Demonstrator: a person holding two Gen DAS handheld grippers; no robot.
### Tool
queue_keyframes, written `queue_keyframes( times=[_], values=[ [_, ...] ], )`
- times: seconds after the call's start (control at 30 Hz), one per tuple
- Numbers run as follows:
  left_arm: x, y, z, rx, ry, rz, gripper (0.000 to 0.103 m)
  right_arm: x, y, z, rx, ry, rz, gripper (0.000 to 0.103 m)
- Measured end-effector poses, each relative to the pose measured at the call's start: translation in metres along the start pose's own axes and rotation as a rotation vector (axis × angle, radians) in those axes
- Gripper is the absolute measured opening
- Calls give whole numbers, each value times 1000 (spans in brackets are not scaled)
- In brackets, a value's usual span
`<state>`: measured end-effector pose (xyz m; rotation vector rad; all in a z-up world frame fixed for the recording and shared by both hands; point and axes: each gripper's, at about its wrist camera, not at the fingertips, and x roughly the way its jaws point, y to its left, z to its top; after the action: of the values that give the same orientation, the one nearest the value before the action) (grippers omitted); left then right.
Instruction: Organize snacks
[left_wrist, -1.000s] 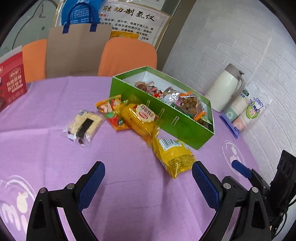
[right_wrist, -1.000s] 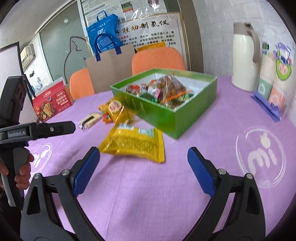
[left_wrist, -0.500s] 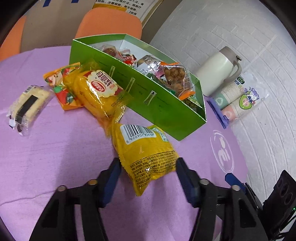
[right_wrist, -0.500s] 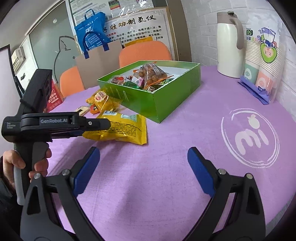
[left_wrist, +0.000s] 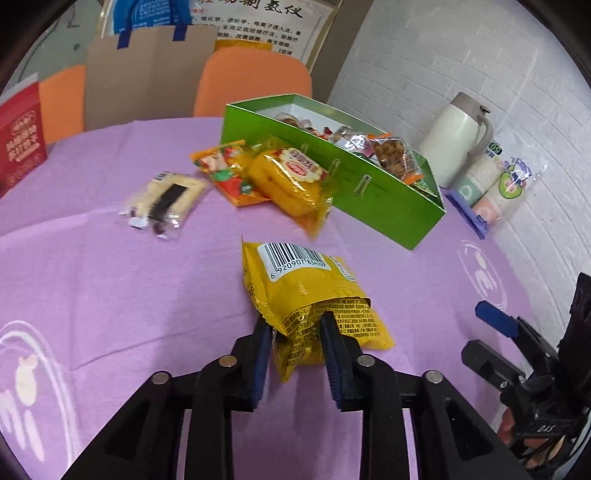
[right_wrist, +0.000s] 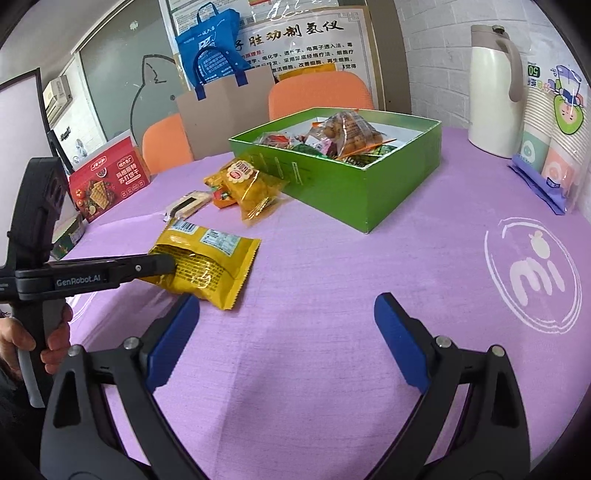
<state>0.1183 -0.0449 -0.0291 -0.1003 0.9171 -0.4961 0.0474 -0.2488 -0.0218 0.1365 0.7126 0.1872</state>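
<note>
A yellow snack bag (left_wrist: 303, 288) with a barcode lies on the purple tablecloth, and my left gripper (left_wrist: 295, 332) is shut on its near end. From the right wrist view the same yellow snack bag (right_wrist: 214, 258) is pinched by the left gripper (right_wrist: 162, 264), its far end tilted up. My right gripper (right_wrist: 286, 325) stands open over bare cloth, nothing between its fingers. A green box (left_wrist: 388, 199) holding several snacks sits behind. A yellow cake pack (left_wrist: 291, 181), an orange pack (left_wrist: 225, 173) and a pale biscuit pack (left_wrist: 166, 199) lie left of the box.
A white thermos (right_wrist: 491, 92) and a sleeve of paper cups (right_wrist: 550, 140) stand at the right by the brick wall. A red cracker box (right_wrist: 107, 181) sits far left. Orange chairs (left_wrist: 255, 81) and a brown paper bag (left_wrist: 147, 70) stand behind the table.
My left gripper has closed on the yellow bag's near end and drawn back from the box, lifting that end. The right gripper stays open and has barely moved.
</note>
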Motion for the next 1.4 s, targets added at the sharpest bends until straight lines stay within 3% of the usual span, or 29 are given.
queue_keyframes(
  times=[0.03,0.07,0.27,0.8,1.17,1.4],
  values=[
    [-2,4,-2,-5,-8,16,49,3,3,0,-1,9,7,96],
    [-5,8,-4,-13,-21,31,53,6,6,0,-1,17,9,96],
    [-12,17,-9,-17,-45,92,59,12,22,-2,-44,49,11,95],
    [-14,18,-9,-9,-59,109,60,41,47,0,-78,130,33,95],
    [-12,19,-8,-20,-54,114,60,57,57,5,-100,169,73,83],
    [-9,22,-8,-35,-40,104,60,68,62,8,-115,194,90,69]
  ],
)
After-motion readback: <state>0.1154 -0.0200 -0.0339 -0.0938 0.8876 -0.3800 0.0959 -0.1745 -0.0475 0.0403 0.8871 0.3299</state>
